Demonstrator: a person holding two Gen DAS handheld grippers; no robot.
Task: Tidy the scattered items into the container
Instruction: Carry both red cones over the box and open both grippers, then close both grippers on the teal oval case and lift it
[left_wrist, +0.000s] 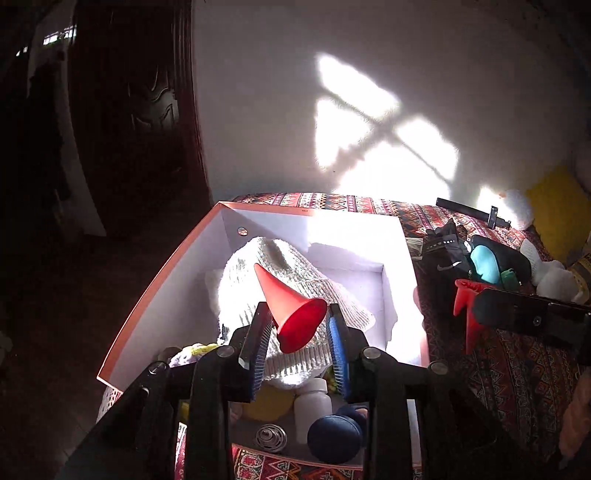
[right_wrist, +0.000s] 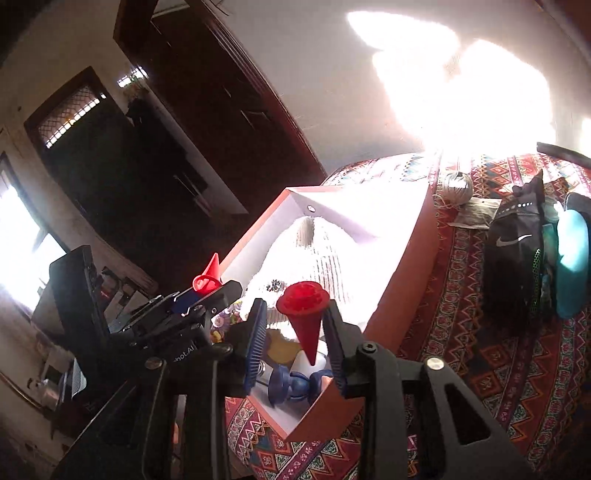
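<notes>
An open orange box (left_wrist: 155, 288) with white inside sits on a patterned bedspread. In it lie a white knit hat (left_wrist: 243, 280), a white bottle (left_wrist: 312, 404), a dark blue dumbbell (left_wrist: 334, 435) and a metal spiral (left_wrist: 271, 437). My left gripper (left_wrist: 298, 332) is shut on a red cone (left_wrist: 291, 306), held over the box with its tip pointing away. My right gripper (right_wrist: 293, 325) is shut on a second red cone (right_wrist: 304, 314), tip down, over the box's near end (right_wrist: 325, 402). The right gripper and its cone (left_wrist: 467, 314) show in the left wrist view beside the box.
On the bedspread (right_wrist: 461, 314) right of the box lie a black Nike pouch (right_wrist: 511, 254), a teal object (right_wrist: 570, 258), a ball of twine (right_wrist: 458, 188) and a black bar (left_wrist: 469, 212). A dark doorway (left_wrist: 129, 110) is left. Sunlight glares on the wall.
</notes>
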